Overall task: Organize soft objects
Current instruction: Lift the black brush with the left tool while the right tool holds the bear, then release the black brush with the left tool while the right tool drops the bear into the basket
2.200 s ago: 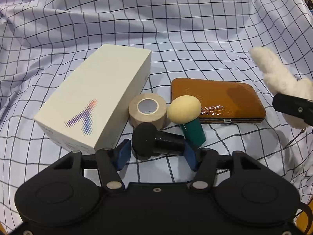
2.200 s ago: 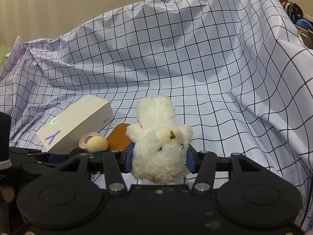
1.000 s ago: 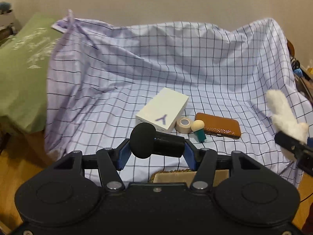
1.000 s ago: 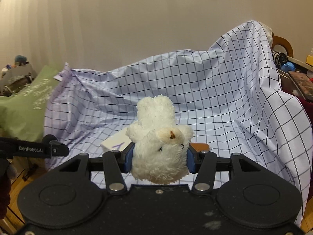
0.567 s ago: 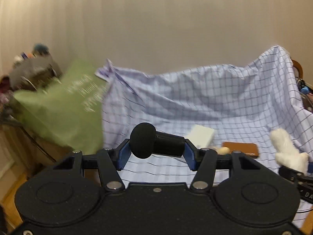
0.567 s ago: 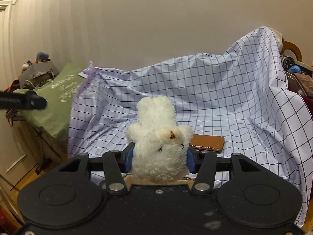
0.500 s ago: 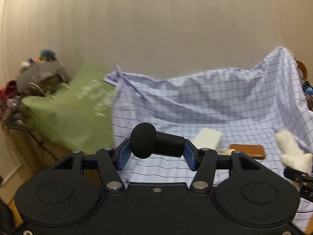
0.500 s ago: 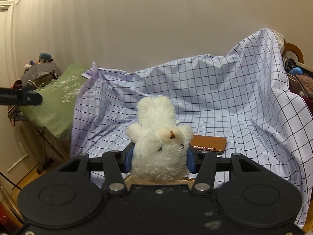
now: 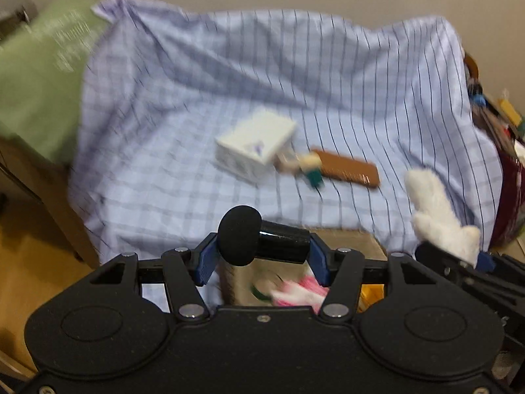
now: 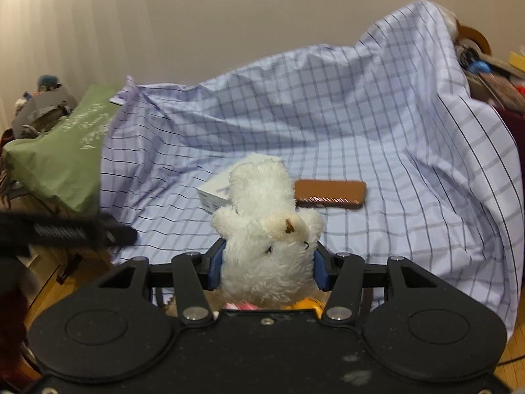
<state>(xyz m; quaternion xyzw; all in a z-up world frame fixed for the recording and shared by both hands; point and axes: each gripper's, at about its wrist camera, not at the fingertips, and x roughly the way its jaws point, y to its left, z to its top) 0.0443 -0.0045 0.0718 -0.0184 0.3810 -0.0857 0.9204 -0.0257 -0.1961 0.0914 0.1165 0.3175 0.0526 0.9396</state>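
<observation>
My left gripper (image 9: pixel 262 252) is shut on a black foam-tipped applicator (image 9: pixel 249 243), which lies crosswise between the blue pads. Under it stands an open cardboard box (image 9: pixel 347 239) with a pink and white soft thing (image 9: pixel 295 292) inside. My right gripper (image 10: pixel 267 266) is shut on a white plush bear (image 10: pixel 265 239), held head down. The plush bear (image 9: pixel 436 216) also shows at the right of the left wrist view. My left gripper (image 10: pixel 82 229) is a dark blur at the left of the right wrist view. The left wrist view is blurred.
On the checked cloth (image 9: pixel 197 98) lie a white box (image 9: pixel 256 146), a tape roll (image 9: pixel 285 161), a beige-headed green sponge (image 9: pixel 311 167) and a brown case (image 10: pixel 329 193). A green cover (image 10: pixel 62 151) is at the left, clutter (image 9: pixel 492 111) at the right, wooden floor below.
Both views have tipped down from the wall toward the cloth. The cardboard box has come into view under the left gripper. Both grips are unchanged.
</observation>
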